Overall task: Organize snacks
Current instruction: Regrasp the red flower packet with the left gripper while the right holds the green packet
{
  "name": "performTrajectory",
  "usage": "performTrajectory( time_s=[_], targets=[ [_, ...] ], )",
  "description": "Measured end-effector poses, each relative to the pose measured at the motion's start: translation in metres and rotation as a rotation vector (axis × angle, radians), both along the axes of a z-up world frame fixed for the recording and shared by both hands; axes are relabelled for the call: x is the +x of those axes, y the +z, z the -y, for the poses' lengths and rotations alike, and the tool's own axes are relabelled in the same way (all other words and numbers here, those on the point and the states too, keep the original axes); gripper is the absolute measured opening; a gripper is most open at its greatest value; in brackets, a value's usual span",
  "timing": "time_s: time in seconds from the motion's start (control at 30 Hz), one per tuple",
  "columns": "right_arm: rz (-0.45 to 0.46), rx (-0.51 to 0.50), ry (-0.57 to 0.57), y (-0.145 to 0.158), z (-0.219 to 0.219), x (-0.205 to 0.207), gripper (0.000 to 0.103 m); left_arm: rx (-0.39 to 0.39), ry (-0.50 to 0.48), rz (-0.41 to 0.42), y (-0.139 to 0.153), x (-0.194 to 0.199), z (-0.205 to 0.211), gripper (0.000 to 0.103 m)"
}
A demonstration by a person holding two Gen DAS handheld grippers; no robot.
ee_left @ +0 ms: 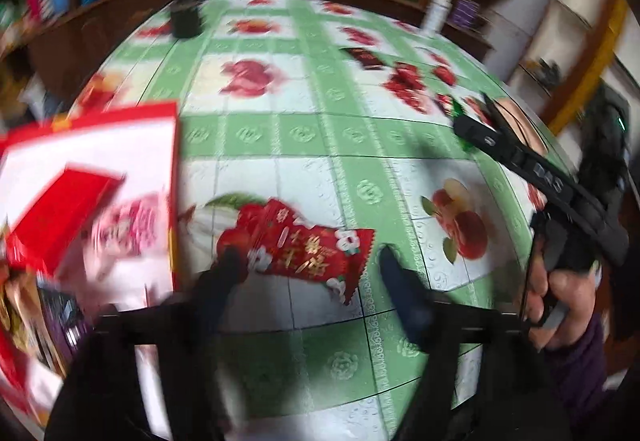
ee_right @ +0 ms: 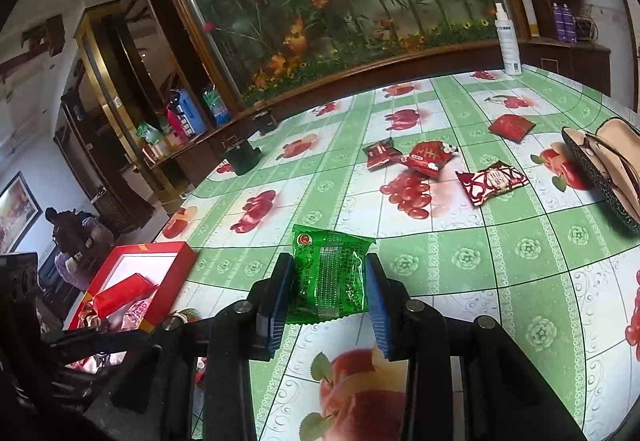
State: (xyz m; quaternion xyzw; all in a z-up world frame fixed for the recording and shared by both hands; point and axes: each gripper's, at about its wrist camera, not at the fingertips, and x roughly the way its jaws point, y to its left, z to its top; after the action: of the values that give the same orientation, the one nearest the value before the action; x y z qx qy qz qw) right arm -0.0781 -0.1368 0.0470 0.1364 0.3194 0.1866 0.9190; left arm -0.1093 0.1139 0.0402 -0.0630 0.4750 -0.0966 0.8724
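Mid-task: red box (ee_right: 132, 281) at eight o'clock holds some snacks; right gripper (ee_right: 330, 281) jaws clench the green packet (ee_right: 330, 277), left gripper (ee_left: 308, 265) jaws stand released by a red packet (ee_left: 304, 253), four packets (ee_right: 424, 157) remaining at two o'clock on the worktop (ee_right: 520, 261).

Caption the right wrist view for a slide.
Right gripper holds green packet above the table; red box waits left.

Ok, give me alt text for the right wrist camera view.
The right gripper holds a green snack packet between its blue pads above a green tablecloth printed with fruit. Several red snack packets lie scattered farther back, and an open red box sits at the left.
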Motion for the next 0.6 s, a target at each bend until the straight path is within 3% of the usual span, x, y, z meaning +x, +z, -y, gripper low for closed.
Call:
performTrajectory(
  time_s=[0.13,0.27,0.4,0.47,0.6],
  targets=[
    [0.01,0.0,0.009,0.002,0.0,-0.003,0.036,-0.056,0.113,-0.058,-0.007,-0.003,-0.004,0.077],
    [0.017,0.003,0.019,0.003,-0.001,-0.005,0.036,-0.076,0.128,-0.15,-0.027,0.004,0.008,0.078],
    [0.026,0.013,0.022,0.003,0.0,-0.005,0.036,-0.059,0.124,-0.146,-0.026,0.019,0.019,0.079],
    [0.028,0.014,0.022,0.004,0.001,-0.005,0.036,-0.011,0.102,-0.136,-0.027,0.032,0.026,0.079],
    [0.03,0.006,0.018,0.003,0.001,-0.004,0.036,0.145,-0.082,-0.085,-0.033,0.053,0.05,0.079]
  ],
)
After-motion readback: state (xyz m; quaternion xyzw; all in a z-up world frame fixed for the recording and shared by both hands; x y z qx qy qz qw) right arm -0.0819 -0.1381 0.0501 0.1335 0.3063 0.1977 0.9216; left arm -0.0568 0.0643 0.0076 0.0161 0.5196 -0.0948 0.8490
